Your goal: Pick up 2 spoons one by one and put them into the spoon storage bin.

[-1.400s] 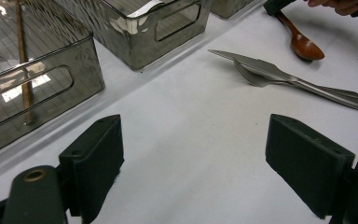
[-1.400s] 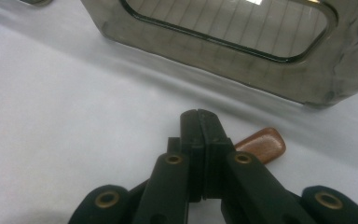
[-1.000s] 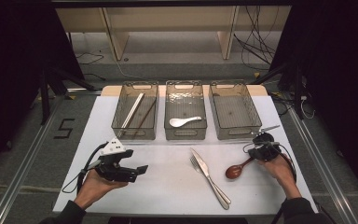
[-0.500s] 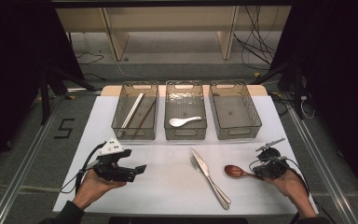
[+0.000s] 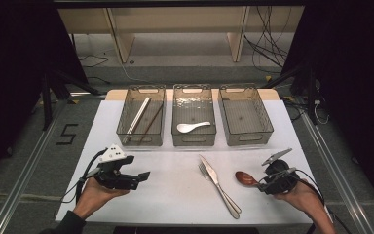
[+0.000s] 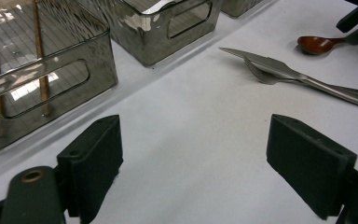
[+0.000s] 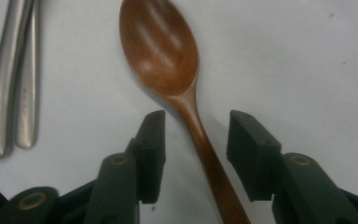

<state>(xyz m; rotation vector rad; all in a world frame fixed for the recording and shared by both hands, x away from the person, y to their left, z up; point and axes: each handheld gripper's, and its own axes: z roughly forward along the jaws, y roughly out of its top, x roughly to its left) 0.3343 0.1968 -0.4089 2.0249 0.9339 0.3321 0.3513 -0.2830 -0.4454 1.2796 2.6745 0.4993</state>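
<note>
Right gripper view: right gripper [image 7: 196,140] jaws just opened w/ wooden spoon [image 7: 165,56] handle loose between, spoon right of the fork [image 5: 213,180] on the surface; likely a re-grip next.

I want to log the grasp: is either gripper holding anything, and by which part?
Nothing is held. The right gripper has just been opening; the wooden spoon handle lies between its jaws, unpressed. The left gripper is open.

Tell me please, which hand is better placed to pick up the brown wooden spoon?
Right. The right gripper has just been opening, and the wooden spoon handle lies between its jaws, not clamped. The left gripper hovers far across the table.
</note>
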